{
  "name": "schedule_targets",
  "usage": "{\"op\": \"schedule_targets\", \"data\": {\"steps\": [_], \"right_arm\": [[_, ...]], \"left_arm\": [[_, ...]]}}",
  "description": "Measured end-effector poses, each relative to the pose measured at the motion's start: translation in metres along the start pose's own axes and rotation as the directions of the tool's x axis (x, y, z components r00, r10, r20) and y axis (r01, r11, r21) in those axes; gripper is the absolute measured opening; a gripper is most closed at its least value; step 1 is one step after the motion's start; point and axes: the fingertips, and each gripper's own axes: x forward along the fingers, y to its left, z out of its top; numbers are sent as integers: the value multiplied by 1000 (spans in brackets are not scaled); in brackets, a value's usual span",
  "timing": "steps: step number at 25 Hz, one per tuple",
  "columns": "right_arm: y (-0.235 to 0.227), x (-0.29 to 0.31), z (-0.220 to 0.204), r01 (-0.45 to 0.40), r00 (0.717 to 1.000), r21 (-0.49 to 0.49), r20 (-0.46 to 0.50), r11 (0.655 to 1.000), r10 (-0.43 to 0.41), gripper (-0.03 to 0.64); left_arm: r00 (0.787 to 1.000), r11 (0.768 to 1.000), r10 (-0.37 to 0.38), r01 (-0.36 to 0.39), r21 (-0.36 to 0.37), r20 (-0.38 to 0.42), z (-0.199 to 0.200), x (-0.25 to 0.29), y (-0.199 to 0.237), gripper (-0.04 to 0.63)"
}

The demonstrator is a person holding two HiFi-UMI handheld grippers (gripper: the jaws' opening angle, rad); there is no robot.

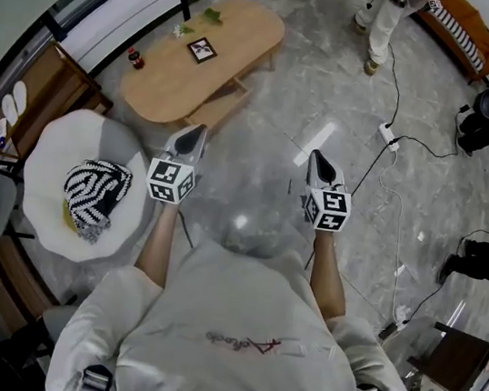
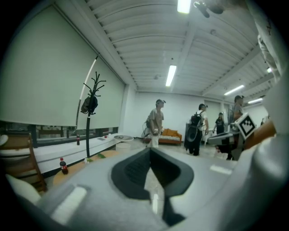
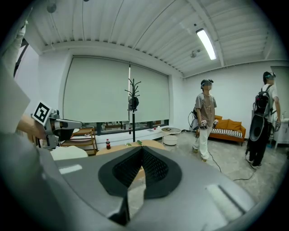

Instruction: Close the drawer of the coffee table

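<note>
Diagonally, the coffee table [image 1: 242, 38] stretches lower-left to upper-right.

No readable text: red script on shirt [image 1: 244, 340] illegible; only a coded square marker card [image 1: 201, 50] on coffee table [image 1: 242, 33].

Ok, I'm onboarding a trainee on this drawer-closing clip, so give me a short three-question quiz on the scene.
1. True or false: the left gripper and the right gripper are both shut with nothing between their jaws.
2. What lies on the white chair? A: a black-and-white striped cushion. B: a book. C: a laptop.
3. Does either gripper touch the coffee table?

Key: 1 true. 2 A. 3 no, both are held over the floor, short of the table.
</note>
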Motion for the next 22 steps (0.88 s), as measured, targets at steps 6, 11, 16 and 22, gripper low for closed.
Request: {"op": "schedule_targets", "data": {"steps": [6, 11, 16, 22], "right_arm": [[0, -11, -1, 16, 1000, 3, 3, 1000, -16, 5], [4, -26, -9, 27, 1000, 9, 6, 1000, -27, 5], [3, -37, -18, 44, 999, 25, 1, 999, -44, 5], [-2, -36, -16, 50, 999, 22, 8, 999, -50, 5]], "left_arm": [[1000, 1000, -13, 13, 1, -4, -2, -4, -7, 0], [1000, 1000, -21, 21, 1, -8, -8, -12, -15, 0], [999, 999, -41, 41, 8, -13, -10, -13, -24, 0], [999, 999, -46, 46, 14, -6, -6, -7, -22, 0]]}}
